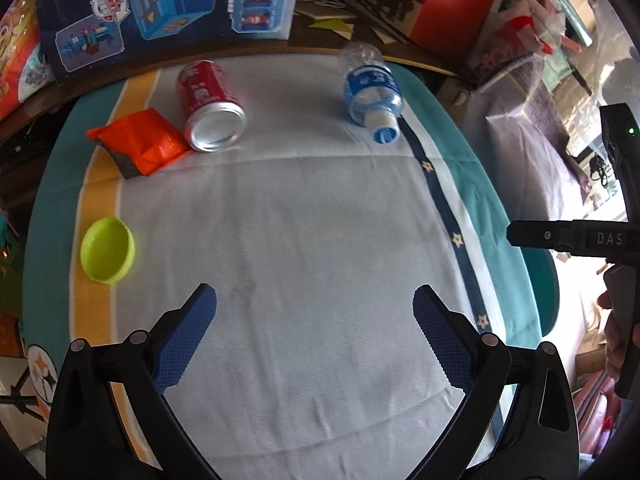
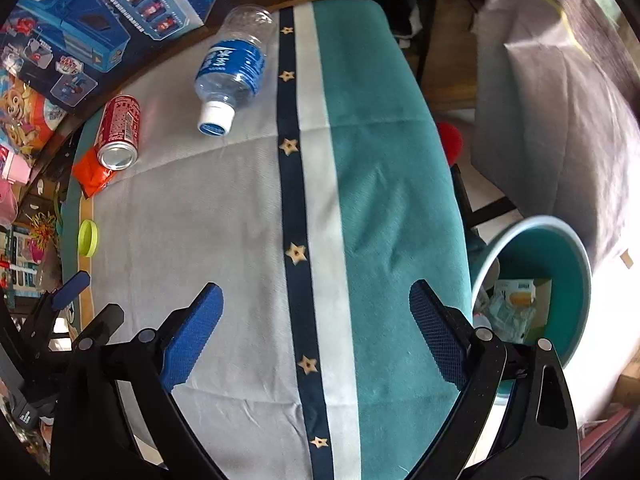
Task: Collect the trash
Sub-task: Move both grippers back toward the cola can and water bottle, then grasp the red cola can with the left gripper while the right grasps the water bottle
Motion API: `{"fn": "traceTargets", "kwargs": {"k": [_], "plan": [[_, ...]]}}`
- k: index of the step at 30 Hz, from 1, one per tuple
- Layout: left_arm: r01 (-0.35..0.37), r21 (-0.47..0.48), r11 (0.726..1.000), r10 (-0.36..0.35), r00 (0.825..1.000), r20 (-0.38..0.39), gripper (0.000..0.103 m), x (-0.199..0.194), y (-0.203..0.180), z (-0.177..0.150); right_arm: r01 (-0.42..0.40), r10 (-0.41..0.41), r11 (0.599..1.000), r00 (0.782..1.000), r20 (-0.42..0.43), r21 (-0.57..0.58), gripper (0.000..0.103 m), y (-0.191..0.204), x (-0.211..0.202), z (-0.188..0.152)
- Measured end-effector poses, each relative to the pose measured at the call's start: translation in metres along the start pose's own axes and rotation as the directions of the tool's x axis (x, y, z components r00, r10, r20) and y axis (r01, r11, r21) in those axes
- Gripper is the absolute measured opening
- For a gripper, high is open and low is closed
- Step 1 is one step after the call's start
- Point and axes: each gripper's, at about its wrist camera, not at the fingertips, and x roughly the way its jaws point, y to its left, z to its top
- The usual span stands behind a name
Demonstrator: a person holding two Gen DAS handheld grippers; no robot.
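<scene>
Right wrist view alone shows us the bin (image 2: 576, 248) beside the table's (image 2: 392, 208) right edge; left gripper (image 1: 315, 300) and right gripper (image 2: 316, 296) both spread, empty; can (image 1: 208, 104), bottle (image 1: 370, 88) at far edge.

On the cloth-covered table (image 1: 304, 240), the can (image 1: 210, 106) lies at the far left, touching the wrapper (image 1: 140, 142) to its left. The lid (image 1: 107, 250) sits nearer, by the left edge. The bottle (image 1: 372, 92) lies far right. The bin (image 2: 560, 280) stands off the table's right edge, holding trash.
</scene>
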Motion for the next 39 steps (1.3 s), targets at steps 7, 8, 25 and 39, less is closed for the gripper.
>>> {"fn": "traceTargets", "kwargs": {"k": [7,8,25,39], "plan": [[-0.036,-0.045,0.998,0.037,0.999,0.026,0.099,0.003,0.045,0.051,-0.006,0.005,0.999,1.0,-0.024,-0.038,0.09,0.029,0.012,0.069],[-0.033,-0.06,0.998,0.034,0.999,0.024,0.099,0.005,0.051,0.061,-0.012,0.011,0.999,1.0,-0.025,-0.032,0.09,0.031,0.015,0.08],[-0.073,-0.13,0.989,0.073,0.997,-0.007,0.099,0.061,0.086,0.14,-0.057,0.058,0.998,0.996,-0.073,0.011,0.09,0.049,0.084,0.201],[-0.105,-0.064,0.992,0.104,0.994,-0.012,0.088,0.096,0.063,0.163,-0.113,0.11,0.992,0.993,-0.053,-0.059,0.065,0.058,0.096,0.189]]}}
